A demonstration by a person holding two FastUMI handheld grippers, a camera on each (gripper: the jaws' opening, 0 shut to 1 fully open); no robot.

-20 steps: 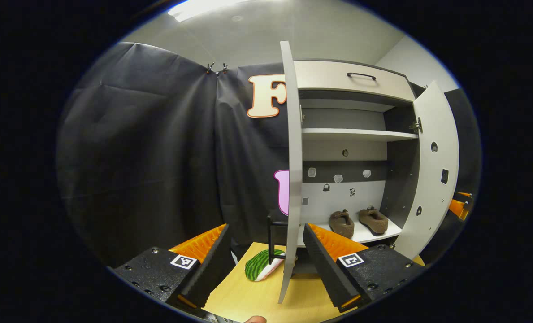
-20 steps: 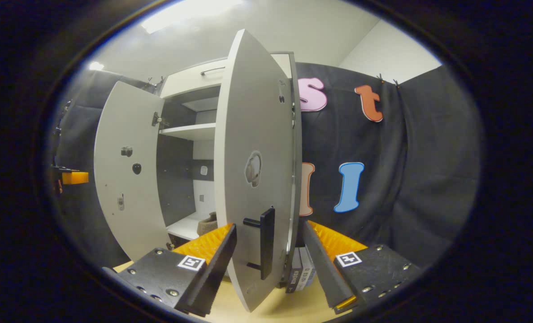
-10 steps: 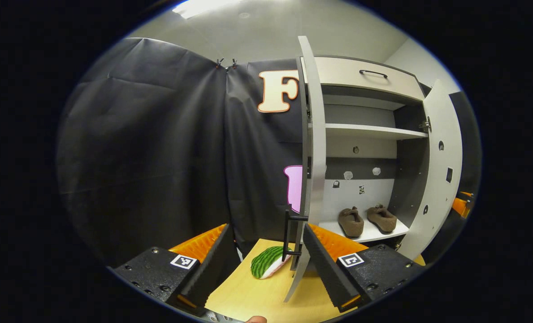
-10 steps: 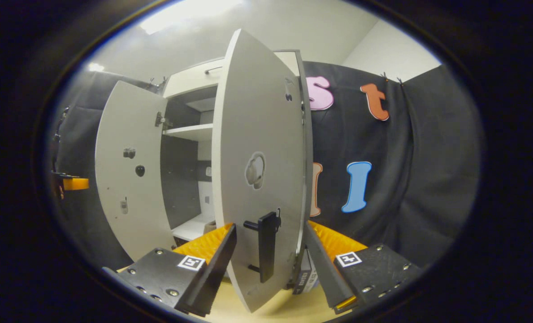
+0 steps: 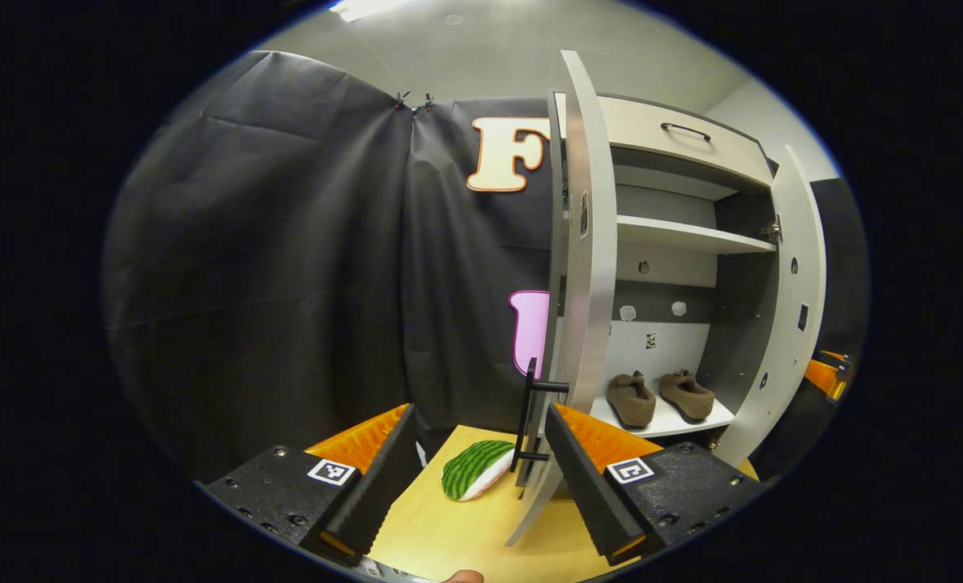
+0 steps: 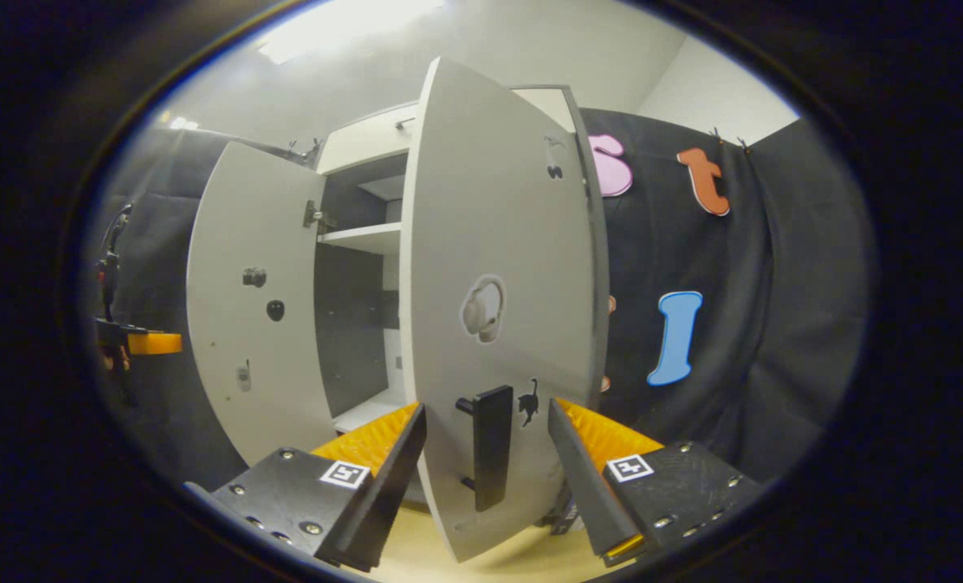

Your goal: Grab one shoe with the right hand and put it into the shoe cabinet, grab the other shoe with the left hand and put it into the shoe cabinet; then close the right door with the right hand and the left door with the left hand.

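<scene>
Two brown shoes (image 5: 631, 399) (image 5: 686, 394) sit side by side on the bottom shelf of the white shoe cabinet (image 5: 675, 235). The left door (image 5: 586, 243) stands nearly edge-on, and its black handle (image 5: 534, 421) and lower edge lie between the fingers of my open left gripper (image 5: 479, 409). In the right gripper view the right door (image 6: 497, 243) is half swung in. Its black handle (image 6: 489, 457) lies between the fingers of my open right gripper (image 6: 487, 405). The left door (image 6: 254, 300) shows farther off, with the left gripper (image 6: 137, 342) beside it.
The cabinet stands on a light wooden table (image 5: 465, 534). A watermelon-slice toy (image 5: 477, 470) lies on the table just left of the left door. A drawer with a black handle (image 5: 686, 129) tops the cabinet. Black cloth walls close in both sides.
Both doors have swung inward toward the cabinet. Each gripper has followed its door, and the shoes are hidden in the right gripper view.
</scene>
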